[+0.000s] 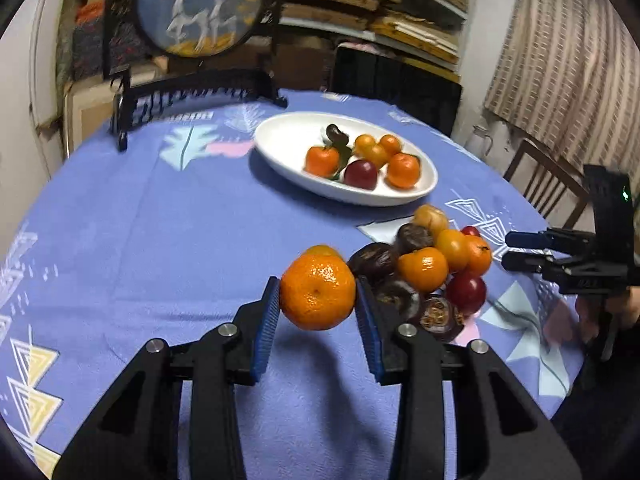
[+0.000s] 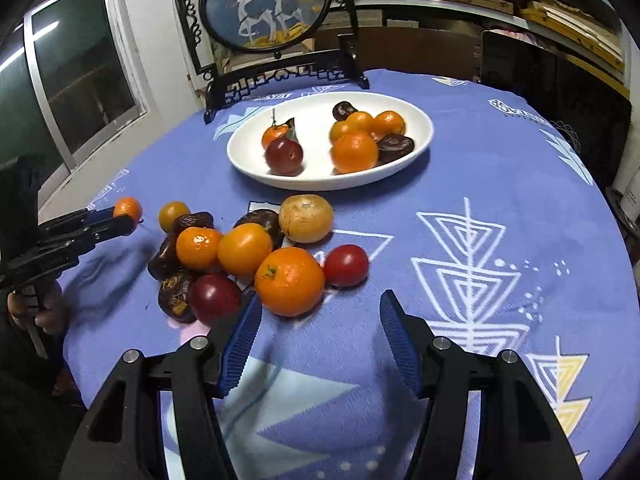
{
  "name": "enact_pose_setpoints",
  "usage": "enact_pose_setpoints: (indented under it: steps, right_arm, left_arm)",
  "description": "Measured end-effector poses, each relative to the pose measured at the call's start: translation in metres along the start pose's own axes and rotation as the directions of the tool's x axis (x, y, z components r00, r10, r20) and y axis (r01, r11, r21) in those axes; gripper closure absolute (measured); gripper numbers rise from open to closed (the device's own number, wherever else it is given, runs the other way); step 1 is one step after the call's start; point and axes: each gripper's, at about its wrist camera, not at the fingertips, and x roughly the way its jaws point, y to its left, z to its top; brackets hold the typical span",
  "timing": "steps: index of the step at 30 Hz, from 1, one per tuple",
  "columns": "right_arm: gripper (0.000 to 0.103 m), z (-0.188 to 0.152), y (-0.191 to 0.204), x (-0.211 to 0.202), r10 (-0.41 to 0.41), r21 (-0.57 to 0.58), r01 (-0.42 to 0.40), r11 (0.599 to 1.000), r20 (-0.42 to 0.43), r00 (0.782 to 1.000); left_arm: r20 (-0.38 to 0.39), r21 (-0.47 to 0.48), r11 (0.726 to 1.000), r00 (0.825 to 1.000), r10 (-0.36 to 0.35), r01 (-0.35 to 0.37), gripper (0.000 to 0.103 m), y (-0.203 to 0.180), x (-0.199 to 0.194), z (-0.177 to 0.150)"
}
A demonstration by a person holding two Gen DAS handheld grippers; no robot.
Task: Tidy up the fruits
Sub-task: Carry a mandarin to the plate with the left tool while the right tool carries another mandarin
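Note:
My left gripper is shut on a mandarin and holds it above the blue tablecloth, left of the fruit pile. It also shows at the left of the right wrist view, with the mandarin between its fingers. My right gripper is open and empty, just in front of a large orange at the near edge of the pile. A white oval dish holds several fruits: mandarins, a plum, dark fruits.
A round painted screen on a black stand stands behind the dish at the table's far edge. A wooden chair stands at the right. Shelves with boards line the back wall. A window is at the left.

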Motion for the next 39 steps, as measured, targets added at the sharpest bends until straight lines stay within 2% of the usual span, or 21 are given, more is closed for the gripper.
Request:
enact_pose_setpoints:
  steps: [5,6,12,16,21,26,29,35,39]
  right_arm:
    - [0.043,0.006,0.025,0.016,-0.004,-0.098,0.003,0.995,-0.018,1.000]
    - [0.047,0.008,0.026,0.020,-0.005,-0.095,0.003,0.995,-0.022,1.000]
    - [0.058,0.015,0.027,0.035,-0.037,-0.089,0.033,0.995,-0.041,0.998]
    - [0.060,0.013,0.021,0.032,-0.027,-0.058,0.025,0.998,-0.037,0.999]
    - [0.060,0.022,0.013,0.002,0.029,-0.022,-0.028,0.999,0.032,0.999]
    - [0.060,0.059,-0.008,-0.022,0.049,0.014,-0.050,0.999,0.101,0.994]
    - [0.060,0.087,-0.014,-0.022,0.076,0.022,-0.080,0.997,0.129,0.989]
    - [0.060,0.154,-0.023,0.025,0.110,0.053,-0.117,0.992,0.130,0.985]
    - [0.060,0.183,-0.027,0.069,0.127,0.086,-0.137,0.987,0.112,0.986]
  left_arm:
    - [-0.014,0.013,1.000,1.000,-0.004,0.004,0.066,-0.004,0.003,0.000]
    - [-0.015,0.014,1.000,1.000,-0.004,0.004,0.066,-0.005,0.003,-0.001]
    - [-0.012,-0.006,1.000,1.000,-0.015,0.015,0.066,-0.001,0.003,-0.001]
    - [-0.005,-0.008,1.000,1.000,-0.018,0.018,0.066,-0.001,0.002,-0.002]
    - [0.006,-0.011,1.000,1.000,-0.016,0.016,0.066,-0.002,-0.005,0.008]
    - [0.038,0.010,0.999,0.998,-0.042,0.041,0.066,-0.011,-0.006,0.050]
    - [0.045,0.025,0.998,0.997,-0.056,0.055,0.066,-0.016,0.007,0.089]
    - [-0.017,-0.017,0.999,0.999,-0.039,0.039,0.066,-0.011,0.073,0.151]
    - [-0.067,-0.024,1.000,0.998,0.005,-0.007,0.066,-0.005,0.120,0.169]
